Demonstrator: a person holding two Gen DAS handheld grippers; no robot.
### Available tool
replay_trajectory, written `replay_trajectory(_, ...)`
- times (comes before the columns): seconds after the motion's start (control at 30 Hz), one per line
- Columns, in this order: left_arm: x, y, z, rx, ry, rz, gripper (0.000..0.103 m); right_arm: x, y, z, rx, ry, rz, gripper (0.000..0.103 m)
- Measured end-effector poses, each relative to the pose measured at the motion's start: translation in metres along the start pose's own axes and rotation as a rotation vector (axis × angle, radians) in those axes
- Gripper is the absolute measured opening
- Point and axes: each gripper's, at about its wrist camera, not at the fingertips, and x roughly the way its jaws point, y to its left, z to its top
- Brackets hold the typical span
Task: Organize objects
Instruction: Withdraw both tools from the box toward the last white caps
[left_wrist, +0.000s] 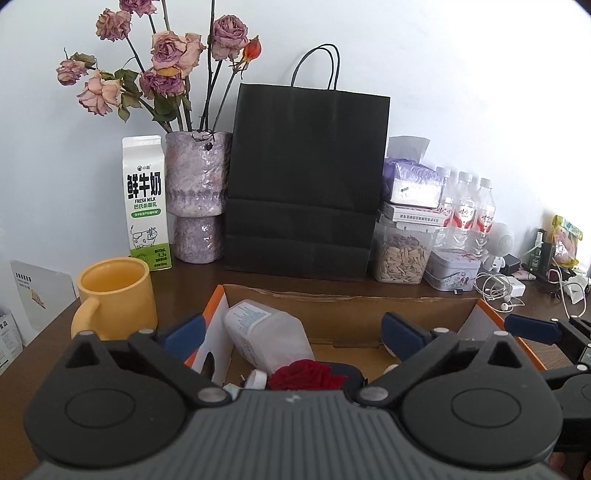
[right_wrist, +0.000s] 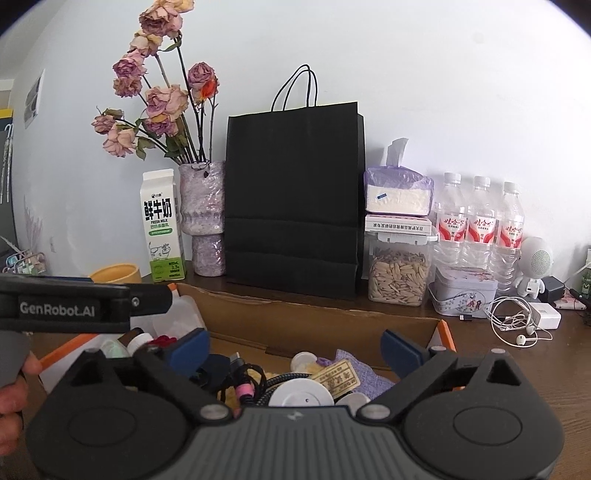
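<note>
Brown wood tabletop (left_wrist: 192, 275) runs back to a pale wall, and on it I have an open cardboard box (left_wrist: 332, 306) with orange edges just under both tools. My left gripper (left_wrist: 291, 334) points slightly downward over the box's left half, jaws spread wide with nothing between the blue pads; below it lie a translucent plastic bottle (left_wrist: 267, 332) on its side and a red fabric rose (left_wrist: 306, 374). My right gripper (right_wrist: 295, 347) sits just beside it at the same shallow tilt, over the box's right half, jaws equally wide and holding nothing; under it I see a braided cable (right_wrist: 255, 384), a white round cap (right_wrist: 301, 395) and a tan printed tag (right_wrist: 338, 373) whose characters I cannot read. In the right view the left tool's side bar reads "GenRobot.AI", with a hand (right_wrist: 13, 402) gripping its handle at the left edge. Behind the box stand a yellow mug (left_wrist: 116, 295), a milk carton (left_wrist: 147, 201) marked "FRESH MILK" and "3.3", a purple vase (left_wrist: 197, 197) of dried roses, a black paper bag (left_wrist: 306, 177), a clear container of seeds (right_wrist: 399, 275), and three water bottles (right_wrist: 480, 225) with red labels.
</note>
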Motion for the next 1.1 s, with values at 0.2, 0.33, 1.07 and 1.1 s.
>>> replay_trajectory(0.2,0.000,-0.001,-0.001,0.000,0.007,0.003,0.103,-0.003,-0.001,-0.001,-0.004,-0.003,-0.011,0.101)
replay_trajectory(0.33,-0.003,-0.003,-0.002,0.006,0.008,0.001,0.103,-0.007,-0.002,-0.001,-0.001,-0.010,-0.023,0.102)
replay_trajectory(1.07,-0.065,-0.018,-0.043,0.030,0.089,-0.021,0.103,-0.093,-0.018,-0.035,0.001,0.009,-0.078,0.102)
replay_trajectory(1.1,-0.068,-0.019,-0.047,0.034,0.098,-0.024,0.103,-0.097,-0.019,-0.038,-0.001,0.014,-0.081,0.102)
